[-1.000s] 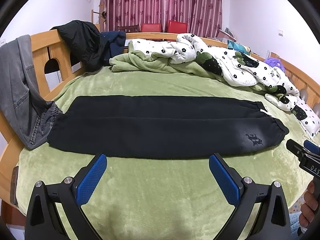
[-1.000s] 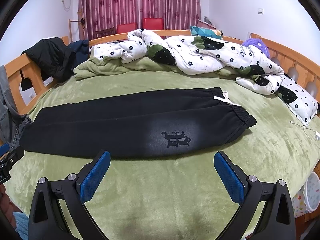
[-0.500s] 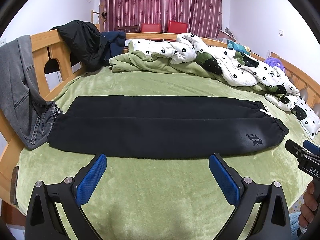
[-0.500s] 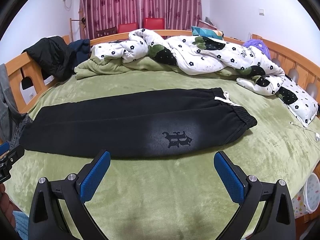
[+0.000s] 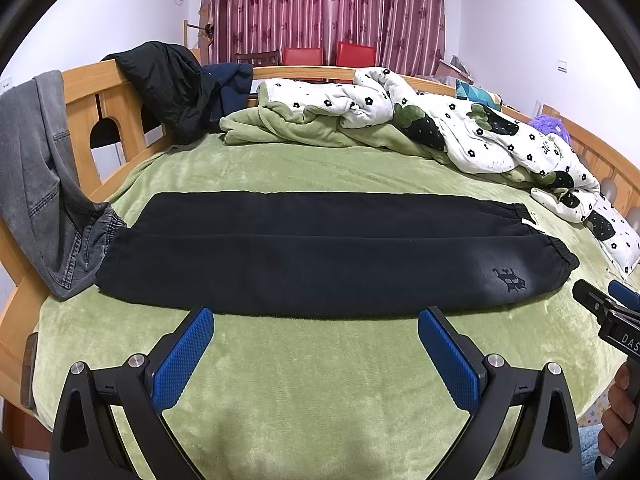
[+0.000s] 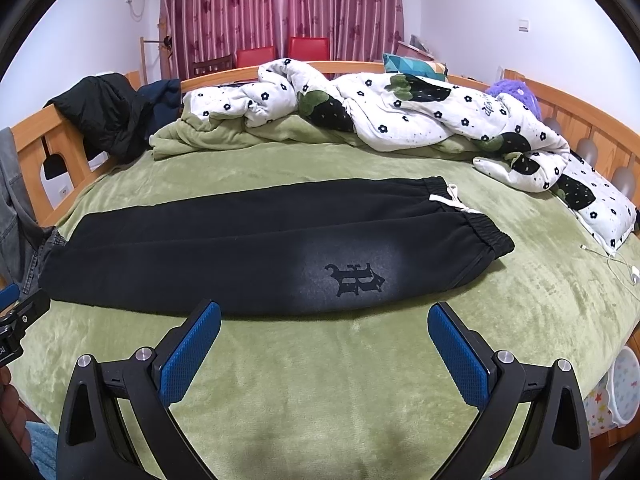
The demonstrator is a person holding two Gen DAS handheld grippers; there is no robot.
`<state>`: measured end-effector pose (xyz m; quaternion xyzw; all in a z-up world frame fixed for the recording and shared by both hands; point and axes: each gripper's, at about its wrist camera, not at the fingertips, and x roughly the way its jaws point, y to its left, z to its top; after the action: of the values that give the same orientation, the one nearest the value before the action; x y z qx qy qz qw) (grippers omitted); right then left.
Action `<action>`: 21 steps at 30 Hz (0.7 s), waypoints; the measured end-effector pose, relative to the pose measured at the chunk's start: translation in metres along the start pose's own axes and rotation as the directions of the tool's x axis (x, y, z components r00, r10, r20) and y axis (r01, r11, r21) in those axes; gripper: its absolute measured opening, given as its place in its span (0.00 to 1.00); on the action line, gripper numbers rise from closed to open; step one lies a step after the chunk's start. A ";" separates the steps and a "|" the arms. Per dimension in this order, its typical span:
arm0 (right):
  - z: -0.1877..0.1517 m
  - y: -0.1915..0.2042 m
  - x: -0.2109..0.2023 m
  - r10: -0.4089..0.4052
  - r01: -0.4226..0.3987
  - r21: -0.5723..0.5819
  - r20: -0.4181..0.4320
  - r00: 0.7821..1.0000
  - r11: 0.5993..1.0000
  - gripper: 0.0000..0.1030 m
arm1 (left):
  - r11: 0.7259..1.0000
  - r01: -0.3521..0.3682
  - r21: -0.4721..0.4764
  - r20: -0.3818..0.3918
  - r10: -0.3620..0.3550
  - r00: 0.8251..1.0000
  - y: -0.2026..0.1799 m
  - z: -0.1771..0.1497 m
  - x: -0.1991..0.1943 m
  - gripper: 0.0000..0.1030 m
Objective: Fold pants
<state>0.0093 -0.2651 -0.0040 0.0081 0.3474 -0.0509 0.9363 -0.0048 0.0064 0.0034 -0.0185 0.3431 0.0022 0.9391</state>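
Observation:
Black sweatpants (image 5: 320,252) lie flat on the green bed cover, folded lengthwise with one leg on the other, cuffs at the left and elastic waistband with a white drawstring (image 6: 450,200) at the right. A dark emblem (image 6: 354,280) marks the near side by the waist. My left gripper (image 5: 316,320) is open and empty, just short of the pants' near edge. My right gripper (image 6: 324,316) is open and empty, just in front of the emblem. Each gripper shows at the edge of the other's view: the right one (image 5: 600,308), the left one (image 6: 16,312).
A rumpled flower-print quilt (image 6: 400,116) and green blanket (image 5: 304,132) lie along the far side. Grey jeans (image 5: 44,184) and a black jacket (image 5: 168,84) hang on the wooden bed frame (image 5: 116,120) at the left. A white cable (image 6: 612,260) lies at the right.
The right wrist view has shifted slightly closer to the pants. The left gripper has barely moved. Both stay open.

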 end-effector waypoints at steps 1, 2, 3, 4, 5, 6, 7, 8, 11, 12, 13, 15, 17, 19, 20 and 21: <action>0.000 0.000 0.000 0.000 0.000 -0.001 0.000 1.000 1.000 0.99 | 1.000 0.001 0.000 -0.001 -0.001 1.000 0.000 0.000 0.000 1.00; 0.000 0.000 0.000 -0.001 0.001 -0.001 0.000 1.000 1.000 0.99 | 1.000 0.002 -0.001 -0.001 -0.002 1.000 0.000 0.000 0.000 1.00; 0.000 0.000 0.000 -0.001 0.001 -0.002 0.000 1.000 1.000 0.99 | 1.000 0.000 -0.001 -0.001 0.000 1.000 0.000 0.000 0.000 1.00; 0.000 -0.001 0.000 -0.001 0.001 -0.002 0.000 1.000 1.000 0.99 | 1.000 0.000 -0.001 0.000 0.000 1.000 0.000 0.000 0.000 1.00; 0.001 0.000 0.000 -0.001 0.001 -0.005 0.000 1.000 1.000 0.99 | 1.000 0.000 0.000 -0.001 0.000 1.000 -0.001 0.000 0.000 1.00; 0.000 0.000 0.000 0.000 0.000 -0.005 0.000 1.000 1.000 0.99 | 1.000 0.000 0.001 -0.001 0.000 1.000 0.000 0.000 0.000 1.00; 0.000 0.000 0.000 0.000 0.000 -0.007 0.001 1.000 1.000 0.99 | 1.000 0.000 0.000 -0.001 0.000 1.000 0.000 0.000 0.000 1.00; -0.001 0.001 0.000 0.001 -0.001 -0.009 0.002 1.000 1.000 0.99 | 1.000 0.000 0.000 0.000 0.000 1.000 0.000 0.000 0.000 1.00; -0.001 0.003 -0.001 0.001 -0.001 -0.016 0.008 1.000 1.000 0.99 | 1.000 0.000 0.001 0.000 0.000 1.000 0.000 0.000 0.000 1.00; -0.001 0.003 -0.001 0.001 -0.001 -0.019 0.010 1.000 1.000 0.99 | 1.000 0.000 0.000 0.001 0.000 1.000 0.000 0.001 0.000 1.00; -0.001 0.003 -0.001 0.000 0.000 -0.020 0.011 1.000 1.000 0.99 | 1.000 0.000 0.000 0.000 0.000 1.000 0.000 0.001 0.000 1.00; -0.002 0.004 0.000 0.001 -0.001 -0.020 0.010 1.000 1.000 0.99 | 1.000 0.001 0.001 0.000 -0.001 1.000 0.000 0.001 0.000 1.00; -0.001 0.004 0.000 0.000 0.000 -0.022 0.010 1.000 1.000 0.99 | 1.000 0.000 0.000 0.000 0.000 1.000 0.000 0.001 0.000 1.00; -0.002 0.004 0.000 -0.001 0.002 -0.027 0.011 1.000 1.000 0.99 | 1.000 0.001 -0.001 0.001 -0.001 1.000 0.001 0.002 0.000 1.00; -0.002 0.005 -0.001 -0.003 0.003 -0.032 0.013 1.000 0.999 0.99 | 1.000 0.001 0.000 0.001 -0.001 1.000 0.001 0.002 0.000 1.00; -0.004 0.005 -0.001 -0.005 0.006 -0.035 0.016 1.000 0.999 0.99 | 1.000 0.001 0.000 0.000 -0.001 1.000 0.001 0.002 0.000 1.00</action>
<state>0.0067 -0.2596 -0.0061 -0.0098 0.3406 -0.0474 0.9390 -0.0040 0.0073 0.0048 -0.0183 0.3429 0.0019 0.9392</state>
